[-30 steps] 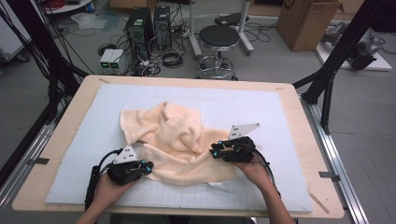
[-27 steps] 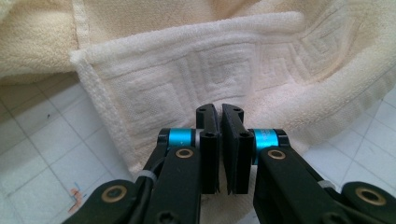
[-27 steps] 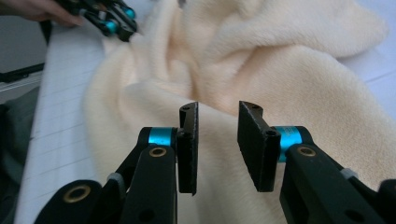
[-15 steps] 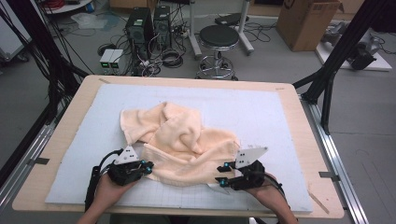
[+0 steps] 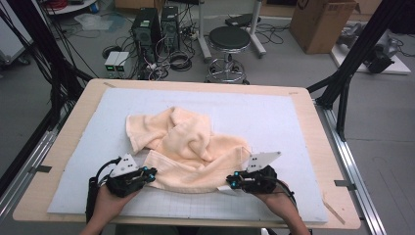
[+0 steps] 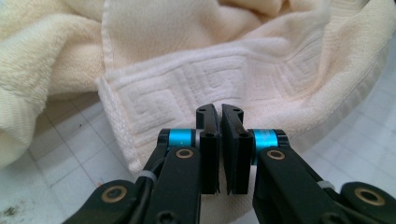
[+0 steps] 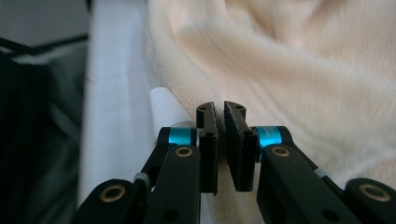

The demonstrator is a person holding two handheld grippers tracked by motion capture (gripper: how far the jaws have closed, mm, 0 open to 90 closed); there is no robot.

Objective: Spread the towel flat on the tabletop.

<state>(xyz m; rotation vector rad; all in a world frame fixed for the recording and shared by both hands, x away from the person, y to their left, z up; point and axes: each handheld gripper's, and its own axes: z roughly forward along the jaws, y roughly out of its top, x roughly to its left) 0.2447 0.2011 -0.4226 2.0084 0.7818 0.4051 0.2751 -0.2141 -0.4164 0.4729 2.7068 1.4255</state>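
Note:
A cream towel [image 5: 191, 147] lies crumpled on the pale blue mat [image 5: 293, 122], its patterned border [image 6: 210, 79] along the near side. My left gripper [image 5: 150, 172] sits at the towel's near left corner, jaws [image 6: 219, 112] shut on the border's hem. At the near right corner is my right gripper [image 5: 231, 182]; its jaws have just closed, and in the right gripper view they [image 7: 219, 109] stand shut on the towel's edge [image 7: 303, 70]. A small white label [image 7: 163, 105] sticks out beside that edge. A hand holds each gripper from the near table edge.
The mat covers most of a wooden table [image 5: 320, 142]. Bare mat lies to the right of the towel and behind it. On the floor beyond stand a black stool [image 5: 230, 39], computer towers [image 5: 147, 24] with cables, and a cardboard box [image 5: 318, 19]. Black frame struts [image 5: 342, 83] flank the table.
My right gripper slid off the towel's right side toward the near edge, reached the near right corner, and its jaws closed there. The left gripper stayed put.

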